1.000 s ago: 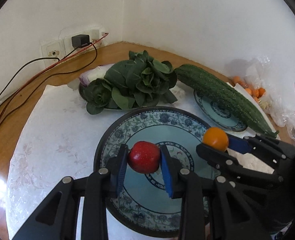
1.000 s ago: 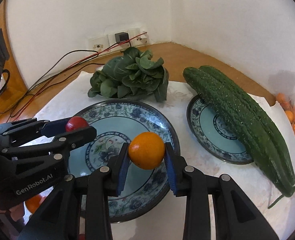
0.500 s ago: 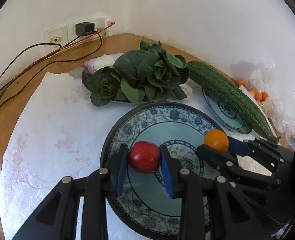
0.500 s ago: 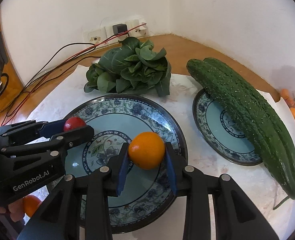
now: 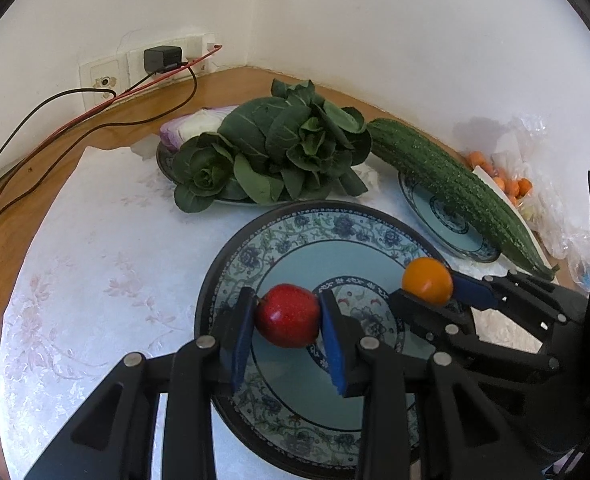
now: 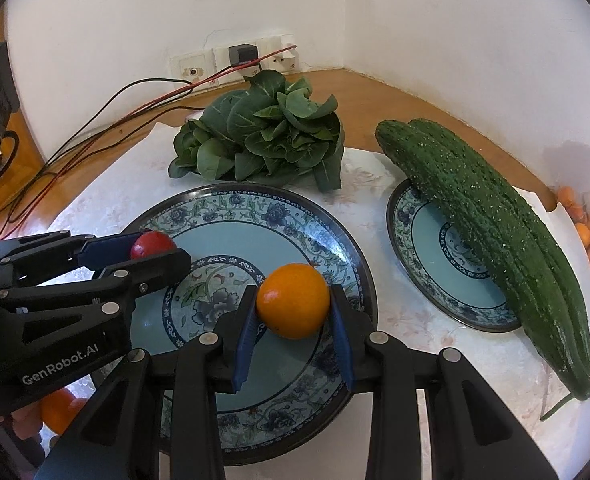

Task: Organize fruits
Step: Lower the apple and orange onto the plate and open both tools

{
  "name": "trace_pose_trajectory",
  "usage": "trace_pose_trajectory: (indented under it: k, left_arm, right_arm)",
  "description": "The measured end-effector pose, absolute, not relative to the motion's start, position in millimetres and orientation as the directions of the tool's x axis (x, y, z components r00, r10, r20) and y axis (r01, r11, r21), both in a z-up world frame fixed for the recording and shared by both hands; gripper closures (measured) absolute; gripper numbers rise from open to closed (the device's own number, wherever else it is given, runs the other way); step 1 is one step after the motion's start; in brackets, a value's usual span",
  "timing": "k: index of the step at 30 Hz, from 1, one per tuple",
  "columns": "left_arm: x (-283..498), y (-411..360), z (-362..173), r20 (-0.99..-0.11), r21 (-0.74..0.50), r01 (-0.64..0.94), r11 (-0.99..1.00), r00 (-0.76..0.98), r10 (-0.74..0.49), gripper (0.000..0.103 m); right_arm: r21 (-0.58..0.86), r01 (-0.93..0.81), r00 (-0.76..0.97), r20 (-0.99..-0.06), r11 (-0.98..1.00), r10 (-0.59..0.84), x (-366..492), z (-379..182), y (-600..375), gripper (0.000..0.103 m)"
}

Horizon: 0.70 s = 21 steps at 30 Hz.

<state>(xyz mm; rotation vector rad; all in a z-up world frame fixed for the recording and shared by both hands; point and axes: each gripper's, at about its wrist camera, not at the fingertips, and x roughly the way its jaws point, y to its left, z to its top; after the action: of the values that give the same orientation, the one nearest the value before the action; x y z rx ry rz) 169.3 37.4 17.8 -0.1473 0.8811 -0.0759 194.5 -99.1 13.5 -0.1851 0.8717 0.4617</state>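
Now left fingers [image 5: 287, 340] clamp apple [image 5: 287, 315], stem pointing left; right fingers [image 6: 293, 334] clamp orange [image 6: 293, 306].

Large plate [image 6: 337, 248] at the near centre of the tabletop [image 5: 231, 88], on a cloth [image 5: 95, 248]. Behind it, leafy greens [image 5: 279, 156] on a dish [image 5: 165, 160], with a cabbage [image 5: 191, 128] at their rear left. To the right, a small plate [image 6: 427, 248] carries two gourds [image 6: 495, 224] lying lengthwise, overhanging its near and far rims. A bag of small fruit [image 5: 511, 180] lies at the far right, against the wall. Wall sockets [image 6: 231, 64] stand behind the greens; cables [image 5: 55, 128] run leftward along the tabletop. Above the large plate, the left gripper [image 5: 287, 316] holds an apple [image 5: 287, 316], the right gripper [image 6: 293, 307] an orange [image 6: 293, 307], side by side.
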Motion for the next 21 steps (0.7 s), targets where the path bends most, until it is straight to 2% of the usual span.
trace_pose_trajectory:
  k: [17,21]
  left_arm:
    - [167.1,32.0,17.2,-0.767,-0.125,0.003,0.992,0.634,-0.099,0.063]
    - [163.9,30.5,19.1,-0.778,-0.101,-0.012,0.995,0.625,-0.071,0.061]
  right_arm:
    - [0.081,-0.462,0.541,-0.764,0.883,0.353,193.6,14.3,-102.7,0.067]
    - [0.128,-0.464,0.530,-0.753,0.876,0.390,195.2,16.1,-109.4,0.056]
